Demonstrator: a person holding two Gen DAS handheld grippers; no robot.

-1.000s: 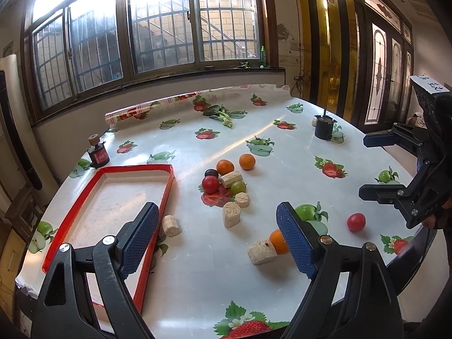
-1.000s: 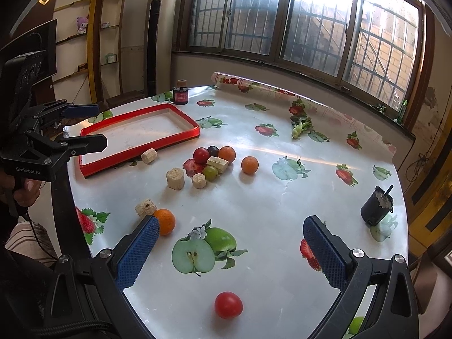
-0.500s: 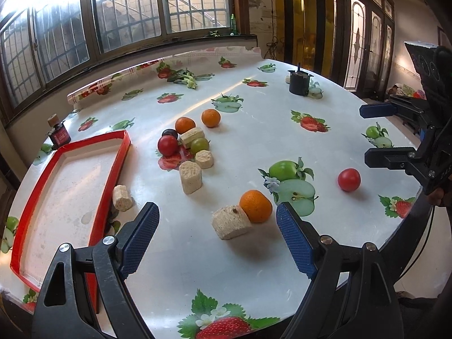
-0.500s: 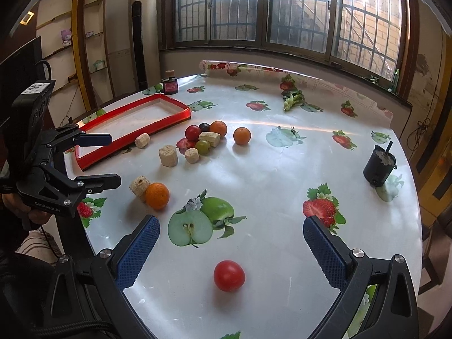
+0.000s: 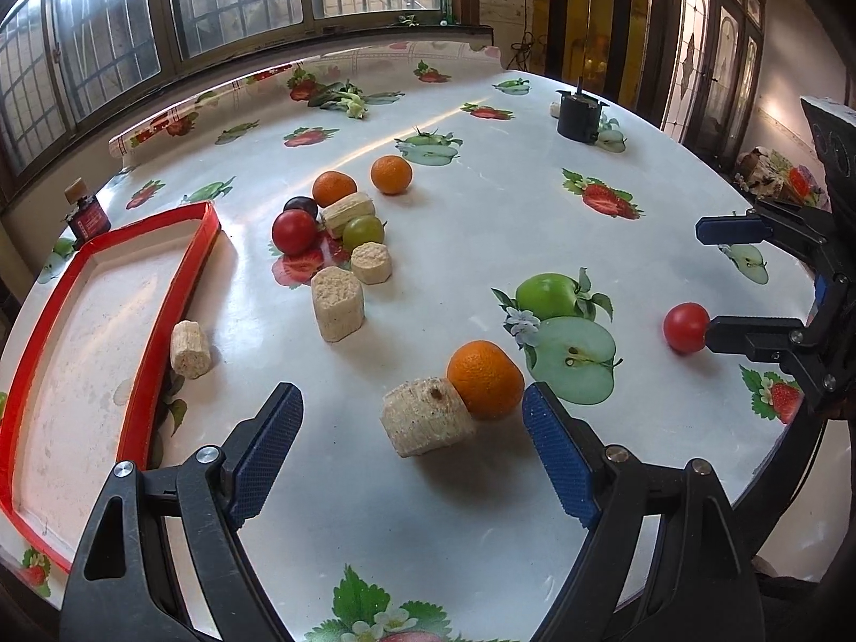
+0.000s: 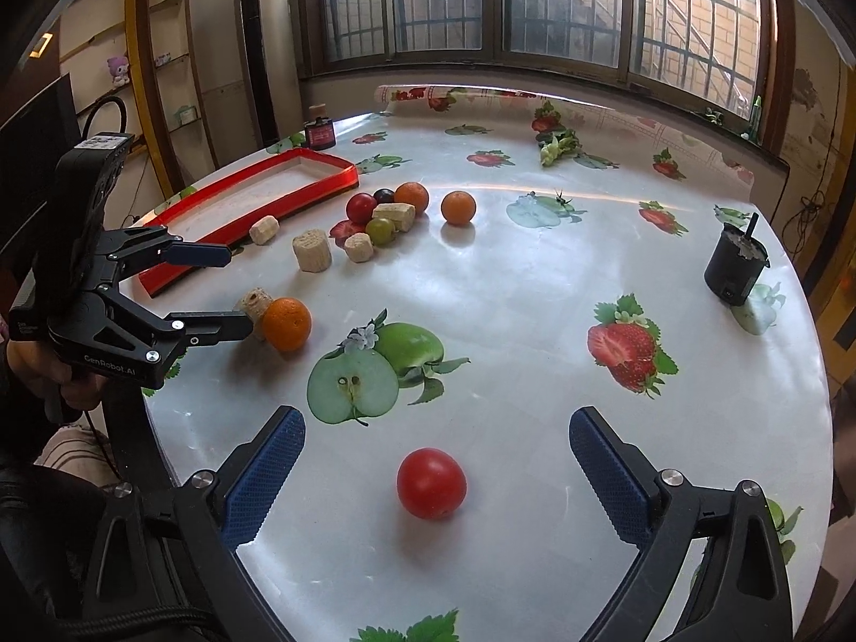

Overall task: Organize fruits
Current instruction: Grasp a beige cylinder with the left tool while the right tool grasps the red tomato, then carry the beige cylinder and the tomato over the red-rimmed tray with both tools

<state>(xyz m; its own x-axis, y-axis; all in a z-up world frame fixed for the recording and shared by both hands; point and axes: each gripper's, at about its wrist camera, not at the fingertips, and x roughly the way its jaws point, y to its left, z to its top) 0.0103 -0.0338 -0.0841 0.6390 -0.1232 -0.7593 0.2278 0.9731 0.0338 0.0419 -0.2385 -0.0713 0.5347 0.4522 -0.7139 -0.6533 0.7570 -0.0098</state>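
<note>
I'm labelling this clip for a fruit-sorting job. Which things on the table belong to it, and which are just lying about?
Job: red tomato, orange, fruit cluster, red tray.
Lying about: beige chunk, black cup, small bottle, greens.

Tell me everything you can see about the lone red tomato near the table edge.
The small round red tomato has smooth, glossy skin with a soft highlight and looks whole. It rests alone on the white fruit-print tablecloth, apart from the other fruit, casting a faint shadow. It lies between the wide-open blue-padded fingers of the right gripper, which do not touch it.
</note>
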